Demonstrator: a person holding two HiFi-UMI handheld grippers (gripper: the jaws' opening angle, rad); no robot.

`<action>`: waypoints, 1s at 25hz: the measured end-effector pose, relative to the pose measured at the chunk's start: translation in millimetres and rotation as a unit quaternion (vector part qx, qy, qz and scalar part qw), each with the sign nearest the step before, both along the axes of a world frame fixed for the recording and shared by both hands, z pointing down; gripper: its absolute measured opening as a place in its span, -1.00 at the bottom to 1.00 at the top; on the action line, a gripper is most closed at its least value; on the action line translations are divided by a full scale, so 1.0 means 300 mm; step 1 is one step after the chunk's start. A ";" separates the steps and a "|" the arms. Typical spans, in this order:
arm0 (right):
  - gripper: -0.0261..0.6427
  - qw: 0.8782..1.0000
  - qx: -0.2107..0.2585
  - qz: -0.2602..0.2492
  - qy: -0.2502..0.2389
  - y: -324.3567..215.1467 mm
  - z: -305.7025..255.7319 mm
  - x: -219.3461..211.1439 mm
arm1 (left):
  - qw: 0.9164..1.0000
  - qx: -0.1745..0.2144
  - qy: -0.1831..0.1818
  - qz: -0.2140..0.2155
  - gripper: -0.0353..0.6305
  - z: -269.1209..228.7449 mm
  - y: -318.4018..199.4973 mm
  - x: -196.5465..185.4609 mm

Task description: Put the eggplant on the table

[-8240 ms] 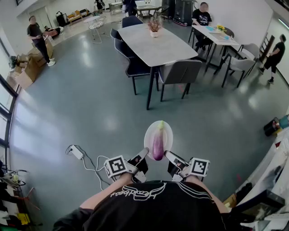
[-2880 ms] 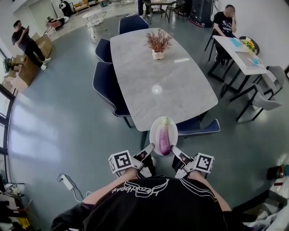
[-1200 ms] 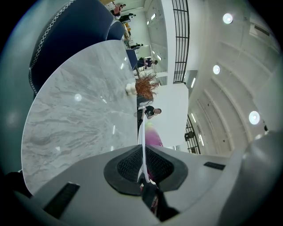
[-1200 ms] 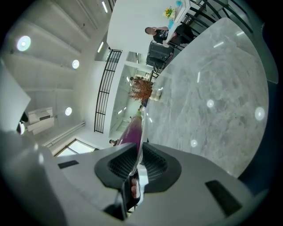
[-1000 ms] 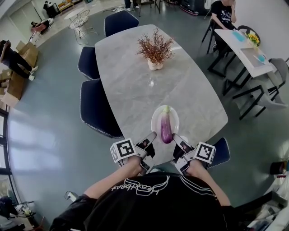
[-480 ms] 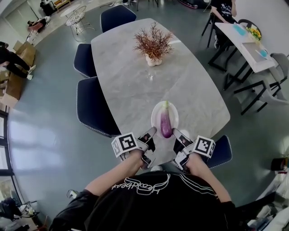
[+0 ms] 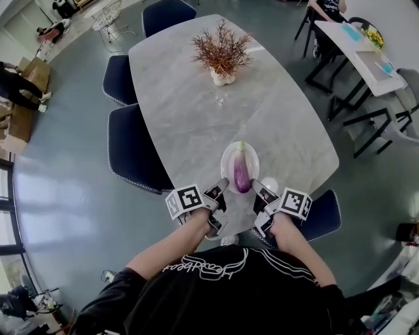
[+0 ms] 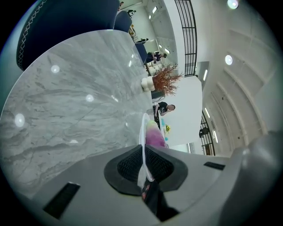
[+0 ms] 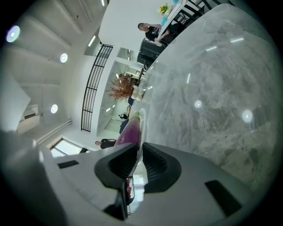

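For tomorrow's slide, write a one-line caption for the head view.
Left tongs and right tongs clamp a white plate bearing an eggplant over the near end of the grey table.

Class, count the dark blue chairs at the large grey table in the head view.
4 dark blue chairs: one at the far end of the table, two along its left side, one at its near right corner. The table may hide more.

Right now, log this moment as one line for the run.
left gripper: shut on plate rim | right gripper: shut on plate rim | eggplant: lying on plate | plate: over table near end, contact unclear
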State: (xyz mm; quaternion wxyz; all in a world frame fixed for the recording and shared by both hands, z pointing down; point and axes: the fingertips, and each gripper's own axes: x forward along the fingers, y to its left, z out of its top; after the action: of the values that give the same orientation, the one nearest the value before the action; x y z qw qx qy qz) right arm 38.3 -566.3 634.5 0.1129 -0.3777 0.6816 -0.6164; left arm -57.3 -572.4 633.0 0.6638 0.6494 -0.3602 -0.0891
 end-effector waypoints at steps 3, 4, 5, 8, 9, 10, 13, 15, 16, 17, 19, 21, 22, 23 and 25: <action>-0.78 1.000 -0.010 0.002 0.010 -0.001 0.033 0.009 | 1.000 -0.009 -0.004 0.002 -0.82 0.031 0.003 0.006; -0.78 1.000 -0.013 0.004 0.013 -0.003 0.042 0.012 | 1.000 -0.010 -0.005 0.002 -0.82 0.036 0.001 0.006; -0.78 1.000 -0.015 0.006 0.014 -0.005 0.049 0.011 | 1.000 -0.011 -0.006 0.002 -0.82 0.041 0.000 0.006; -0.78 1.000 -0.022 0.011 0.019 -0.008 0.069 0.013 | 1.000 -0.017 -0.005 0.001 -0.82 0.060 -0.005 0.006; -0.78 0.999 -0.025 0.012 0.020 -0.009 0.076 0.014 | 1.000 -0.019 -0.004 0.001 -0.82 0.067 -0.005 0.006; -0.78 0.999 -0.027 0.014 0.020 -0.010 0.081 0.013 | 1.000 -0.022 -0.002 0.000 -0.82 0.074 -0.005 0.006; -0.78 0.999 -0.031 0.015 0.018 -0.014 0.091 0.012 | 1.000 -0.027 0.000 -0.001 -0.82 0.088 -0.009 0.006; -0.78 0.999 -0.034 0.016 0.020 -0.015 0.099 0.015 | 1.000 -0.028 -0.001 -0.001 -0.82 0.096 -0.012 0.009; -0.78 0.999 -0.036 0.016 0.022 -0.015 0.104 0.016 | 1.000 -0.029 -0.002 -0.001 -0.82 0.101 -0.013 0.010; -0.78 0.999 -0.037 0.016 0.023 -0.017 0.110 0.016 | 1.000 -0.031 -0.002 -0.001 -0.82 0.106 -0.015 0.010; -0.78 0.999 -0.039 0.017 0.025 -0.019 0.119 0.015 | 0.999 -0.032 0.000 -0.003 -0.82 0.116 -0.017 0.009; -0.78 0.999 -0.039 0.013 0.030 -0.021 0.123 0.013 | 0.999 -0.035 0.001 -0.006 -0.82 0.123 -0.018 0.007; -0.78 0.999 -0.038 0.007 0.037 -0.019 0.125 0.011 | 0.999 -0.037 0.001 -0.007 -0.82 0.127 -0.017 0.005; -0.78 0.998 -0.039 0.000 0.045 -0.016 0.127 0.010 | 0.999 -0.041 0.000 -0.009 -0.82 0.131 -0.015 0.004; -0.78 0.997 -0.039 -0.011 0.059 -0.013 0.130 0.009 | 0.999 -0.045 -0.004 -0.009 -0.83 0.138 -0.013 0.004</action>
State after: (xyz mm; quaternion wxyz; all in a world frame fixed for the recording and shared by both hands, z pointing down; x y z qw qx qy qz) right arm 41.0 -570.3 673.5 0.0506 -0.4100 0.6666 -0.6205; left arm -56.1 -576.2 674.4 0.6905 0.6156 -0.3721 -0.0763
